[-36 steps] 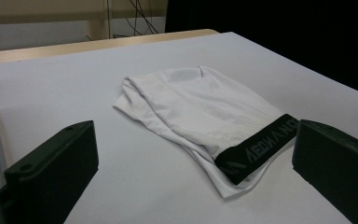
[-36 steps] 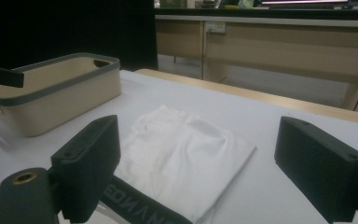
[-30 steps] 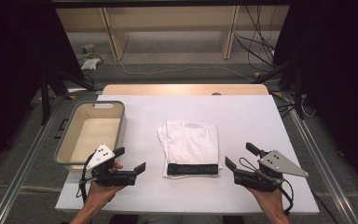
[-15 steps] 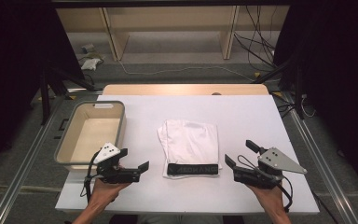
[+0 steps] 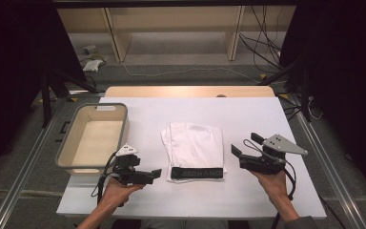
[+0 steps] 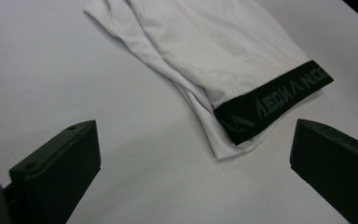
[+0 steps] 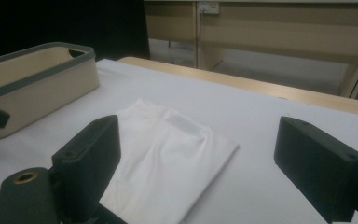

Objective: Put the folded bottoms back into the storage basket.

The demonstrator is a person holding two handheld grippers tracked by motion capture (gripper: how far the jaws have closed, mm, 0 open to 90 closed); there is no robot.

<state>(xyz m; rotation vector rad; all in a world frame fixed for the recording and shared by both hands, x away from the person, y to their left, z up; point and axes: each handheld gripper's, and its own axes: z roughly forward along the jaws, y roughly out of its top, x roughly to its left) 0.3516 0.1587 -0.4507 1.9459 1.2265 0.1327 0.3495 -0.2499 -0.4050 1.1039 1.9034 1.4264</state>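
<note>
A folded white garment [image 5: 193,143] with a black lettered waistband [image 5: 196,172] lies in the middle of the white table [image 5: 248,112]. My left gripper [image 5: 153,174] is held low at the near left, pointing right at the waistband's left end, a short way off. In the left gripper view it is open [image 6: 193,170], with the waistband [image 6: 272,100] ahead between the jaws. My right gripper [image 5: 246,145] hovers just right of the garment, open and holding nothing. Its own view [image 7: 205,163] looks across the garment [image 7: 168,154].
A beige basket with a grey rim [image 5: 124,125] stands on the table's left side, also seen in the right gripper view [image 7: 37,84]. A wooden strip [image 5: 190,90] borders the far edge. Shelving and cables lie on the floor beyond.
My left gripper has slid right toward the waistband and dropped lower, its jaws now level with the table. The right gripper has barely moved.
</note>
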